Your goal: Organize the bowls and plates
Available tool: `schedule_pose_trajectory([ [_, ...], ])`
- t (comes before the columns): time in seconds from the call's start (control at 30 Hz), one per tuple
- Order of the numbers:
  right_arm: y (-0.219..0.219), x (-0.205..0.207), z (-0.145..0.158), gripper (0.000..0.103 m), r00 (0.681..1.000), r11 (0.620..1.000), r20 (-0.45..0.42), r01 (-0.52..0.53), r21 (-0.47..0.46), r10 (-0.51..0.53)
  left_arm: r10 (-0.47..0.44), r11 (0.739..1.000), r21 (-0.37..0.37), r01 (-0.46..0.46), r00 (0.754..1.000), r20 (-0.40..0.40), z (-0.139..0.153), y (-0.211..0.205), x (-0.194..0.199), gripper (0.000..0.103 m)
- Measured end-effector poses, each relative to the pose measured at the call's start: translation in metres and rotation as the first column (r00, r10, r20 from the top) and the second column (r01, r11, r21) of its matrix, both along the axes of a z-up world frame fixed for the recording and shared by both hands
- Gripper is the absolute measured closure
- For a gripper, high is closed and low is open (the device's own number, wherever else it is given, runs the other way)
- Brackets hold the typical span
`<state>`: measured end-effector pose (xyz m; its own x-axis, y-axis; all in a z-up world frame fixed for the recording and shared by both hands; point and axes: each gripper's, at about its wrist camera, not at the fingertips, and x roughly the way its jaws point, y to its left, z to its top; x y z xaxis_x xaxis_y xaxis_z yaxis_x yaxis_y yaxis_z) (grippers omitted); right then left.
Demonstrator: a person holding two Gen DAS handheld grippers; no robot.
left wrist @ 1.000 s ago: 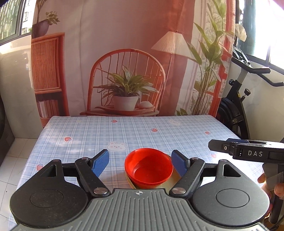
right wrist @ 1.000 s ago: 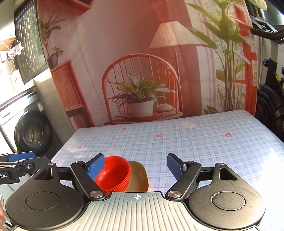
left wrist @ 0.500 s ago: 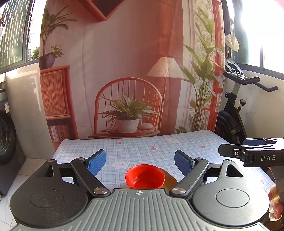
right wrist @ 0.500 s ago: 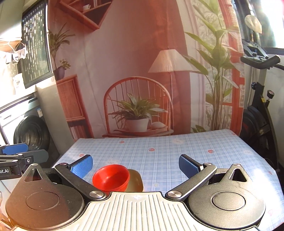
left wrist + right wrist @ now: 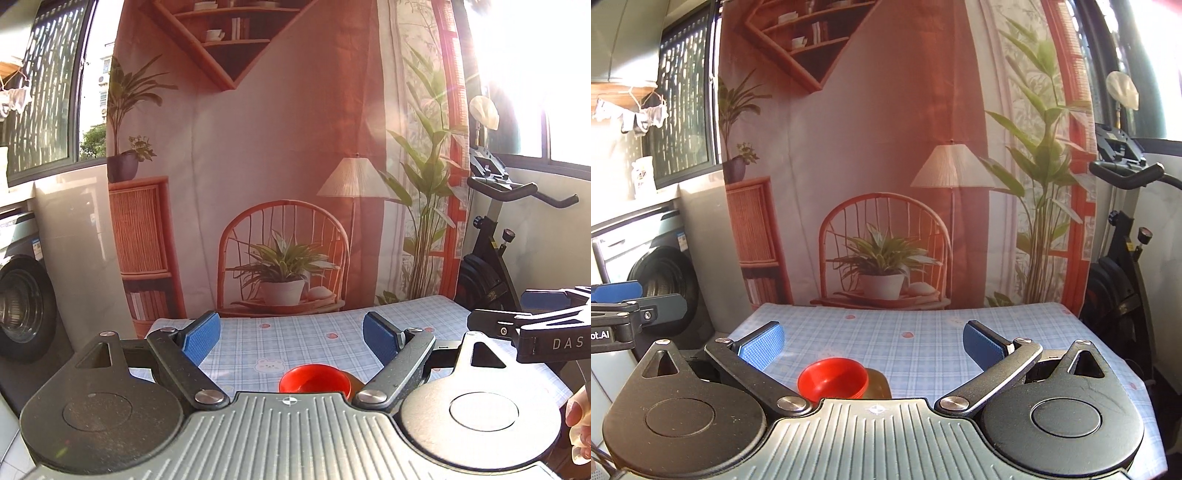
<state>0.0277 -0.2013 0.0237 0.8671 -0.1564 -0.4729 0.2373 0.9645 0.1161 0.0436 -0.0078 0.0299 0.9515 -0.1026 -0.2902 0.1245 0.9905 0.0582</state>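
Red bowls (image 5: 314, 378), nested in a small stack, sit on an amber plate (image 5: 877, 384) at the near middle of the worktop (image 5: 923, 343); only a sliver of the plate shows beside the bowls in either view. Nothing else of the task's crockery is visible on the checked cloth around that stack.

Just this side of the bowls, the left claw (image 5: 291, 336) stands wide with nothing between its blue pads, held above and short of the stack. The right claw (image 5: 873, 343) is likewise spread wide and empty, with the bowls off toward its left pad. Each claw shows at the edge of the other's view, so the two flank the stack from either side. A hand (image 5: 580, 421) on the right handle shows at the far right of the left view.

By the look of things the stacking is done or nearly so, and the step in hand is clearing away from the bowls. To do that well I would keep both claws spread, draw them straight away from the stack rather than across it, and hold them high enough that no pad clips a bowl rim; the stack is light and could slide on the plate. If another piece remains out of view, it should be sought before either claw comes near the bowls.
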Motion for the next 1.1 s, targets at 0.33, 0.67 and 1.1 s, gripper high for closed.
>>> schedule_pose_trajectory([
  [0.33,0.0085,-0.0083,0.0098,0.000,1.000,1.000,0.022,0.004,-0.020,-0.004,0.012,1.000,-0.006,-0.012,1.000,0.012,0.0024,0.0005,-0.0051,0.017],
  [0.67,0.0056,-0.0094,0.0103,0.000,1.000,1.000,0.023,0.015,-0.018,-0.015,0.026,1.000,0.000,-0.026,1.000,0.007,0.0014,-0.0009,-0.0060,0.017],
  [1.1,0.0042,-0.0113,0.0102,0.000,0.999,1.000,0.024,0.025,-0.017,-0.025,0.025,1.000,-0.003,-0.025,1.000,0.003,0.0013,-0.0006,-0.0058,0.017],
])
